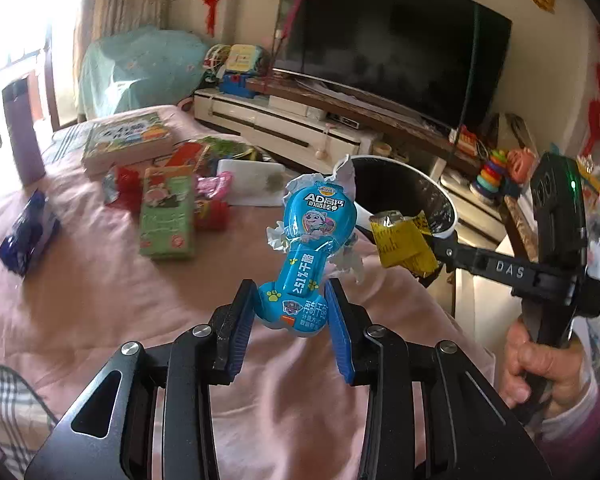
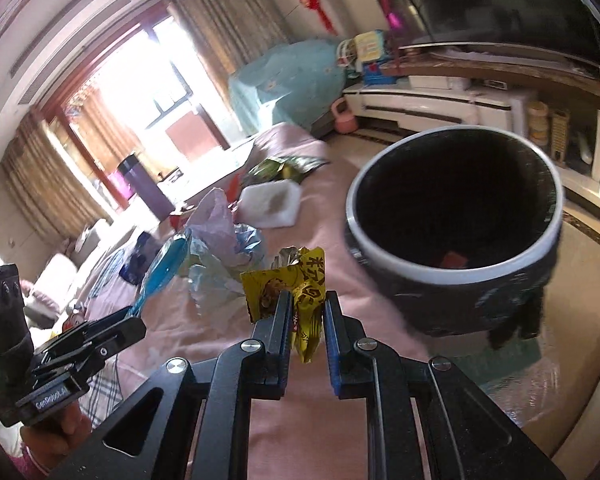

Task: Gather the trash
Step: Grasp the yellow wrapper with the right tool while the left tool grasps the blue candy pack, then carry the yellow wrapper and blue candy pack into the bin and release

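A round dark bin (image 2: 452, 280) with a white rim stands at the far edge of a table covered in pink cloth (image 1: 100, 300). Its inside is mostly black shadow; one small orange-red scrap (image 2: 452, 259) shows low inside, and nothing else in it can be made out.

The left claw (image 1: 292, 304) is closed on the lower end of a blue wrapper (image 1: 312, 236), which stands up from between the blue pads with crumpled white foil at its top and sides. It hangs above the cloth, near the bin but not over it.

The right claw (image 2: 306, 320) is closed on a crumpled yellow wrapper (image 2: 300, 292), pinched between its pads with the printed end sticking up. In the left wrist view this wrapper (image 1: 404, 240) sits right at the bin's (image 1: 448, 200) near rim.

Farther back on the cloth lie a green box (image 1: 166, 216), a dark blue packet (image 1: 28, 236), red and pink packets (image 1: 208, 196), a white tray (image 1: 252, 180), a green bag (image 2: 284, 168) and a book (image 1: 128, 140). A purple flask (image 1: 22, 132) stands at the far left. A dark TV (image 1: 392, 40) sits behind.

The right view is blurred around the bin, and the right hand (image 1: 544, 368) is partly cut off at the frame edge.
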`<act>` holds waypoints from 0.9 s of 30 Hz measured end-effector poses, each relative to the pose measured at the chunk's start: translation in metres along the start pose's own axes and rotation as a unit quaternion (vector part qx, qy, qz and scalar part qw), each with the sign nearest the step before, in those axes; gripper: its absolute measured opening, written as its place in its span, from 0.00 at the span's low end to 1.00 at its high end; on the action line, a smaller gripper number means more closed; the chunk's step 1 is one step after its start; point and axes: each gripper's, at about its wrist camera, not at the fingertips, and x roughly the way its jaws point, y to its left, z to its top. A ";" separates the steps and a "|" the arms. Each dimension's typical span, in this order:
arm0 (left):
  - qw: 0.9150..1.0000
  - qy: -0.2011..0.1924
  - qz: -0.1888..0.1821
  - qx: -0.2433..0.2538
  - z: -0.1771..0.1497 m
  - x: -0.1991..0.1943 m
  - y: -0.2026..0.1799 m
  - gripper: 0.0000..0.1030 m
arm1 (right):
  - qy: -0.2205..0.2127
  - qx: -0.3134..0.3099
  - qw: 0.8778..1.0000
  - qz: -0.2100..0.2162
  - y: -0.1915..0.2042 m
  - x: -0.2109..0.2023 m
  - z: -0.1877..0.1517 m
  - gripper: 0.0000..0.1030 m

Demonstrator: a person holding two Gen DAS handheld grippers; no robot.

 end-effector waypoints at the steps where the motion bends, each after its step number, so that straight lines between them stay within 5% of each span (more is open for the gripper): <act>1: 1.000 0.003 0.000 0.005 0.000 0.002 -0.004 0.33 | -0.001 0.005 1.000 0.001 -0.003 -0.001 0.000 0.15; 16: 0.998 0.024 0.044 -0.025 -0.029 -0.020 0.038 0.33 | 0.019 -0.021 0.999 0.034 0.020 0.027 -0.004 0.15; 27: 1.000 -0.012 0.009 0.003 0.011 -0.017 0.003 0.33 | -0.015 -0.006 1.000 0.008 -0.003 -0.007 0.008 0.15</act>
